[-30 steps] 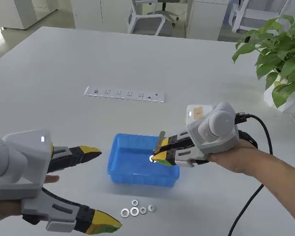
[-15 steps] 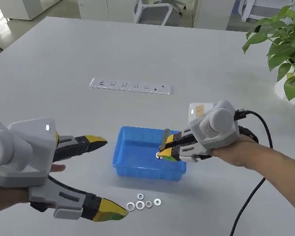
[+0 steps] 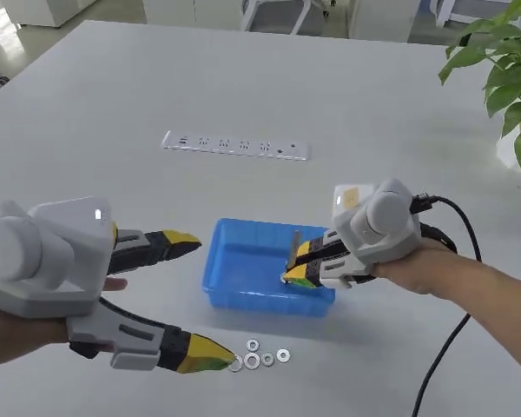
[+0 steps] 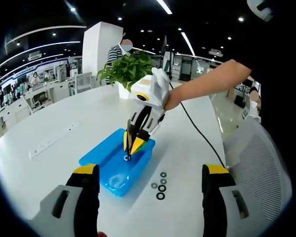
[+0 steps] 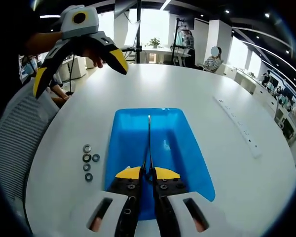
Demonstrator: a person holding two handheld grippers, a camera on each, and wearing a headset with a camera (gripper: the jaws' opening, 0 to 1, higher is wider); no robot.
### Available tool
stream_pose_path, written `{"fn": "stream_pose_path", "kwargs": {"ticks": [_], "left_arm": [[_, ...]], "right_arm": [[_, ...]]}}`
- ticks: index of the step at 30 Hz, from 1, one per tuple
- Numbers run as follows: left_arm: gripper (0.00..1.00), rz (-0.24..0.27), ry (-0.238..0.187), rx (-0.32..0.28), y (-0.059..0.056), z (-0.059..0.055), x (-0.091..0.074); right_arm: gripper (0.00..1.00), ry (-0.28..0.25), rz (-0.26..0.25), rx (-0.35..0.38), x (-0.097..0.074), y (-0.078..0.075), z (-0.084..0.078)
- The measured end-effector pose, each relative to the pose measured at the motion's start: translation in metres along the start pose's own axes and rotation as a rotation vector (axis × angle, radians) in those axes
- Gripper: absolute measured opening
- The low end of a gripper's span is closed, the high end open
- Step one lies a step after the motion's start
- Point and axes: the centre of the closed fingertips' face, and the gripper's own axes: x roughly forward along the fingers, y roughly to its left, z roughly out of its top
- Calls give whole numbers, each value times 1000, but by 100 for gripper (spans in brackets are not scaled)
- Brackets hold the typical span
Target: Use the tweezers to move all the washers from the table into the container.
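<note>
While both grippers hang above it, table (image 3: 113, 104): white and broad, bearing everything below.
Potted plant (image 3: 504, 78): green leaves at the table's far right corner.
Left gripper (image 3: 210, 300): held just left of the container, jaws spread wide with nothing between them; its lower yellow tip is right beside the loose washers.
Right gripper (image 3: 295, 274): over the container's right half, jaws pressed together on the tweezers.
Container (image 3: 243, 228): blue rectangular tray, near the table's front, between the two grippers.
Power strip (image 3: 236, 145): white, lying flat beyond the container, well apart from it.
Tweezers (image 5: 149, 143): thin metal, clamped near their back end, tip pointing down inside the container.
Washers (image 3: 260, 356): five small metal rings in a loose cluster on the table, just in front of the container, outside it.
</note>
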Motion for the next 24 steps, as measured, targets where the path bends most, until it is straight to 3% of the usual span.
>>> {"fn": "stream_pose_path", "kwargs": {"ticks": [5, 13, 24], "left_arm": [[85, -6, 0, 5, 5, 4, 3], [66, -16, -7, 28, 14, 16, 13], [44, -27, -19, 127, 31, 37, 37]], "right_arm": [[8, -3, 6, 8, 2, 0, -2], [8, -7, 11, 6, 1, 0, -1], [8, -3, 16, -14, 2, 1, -1]]}}
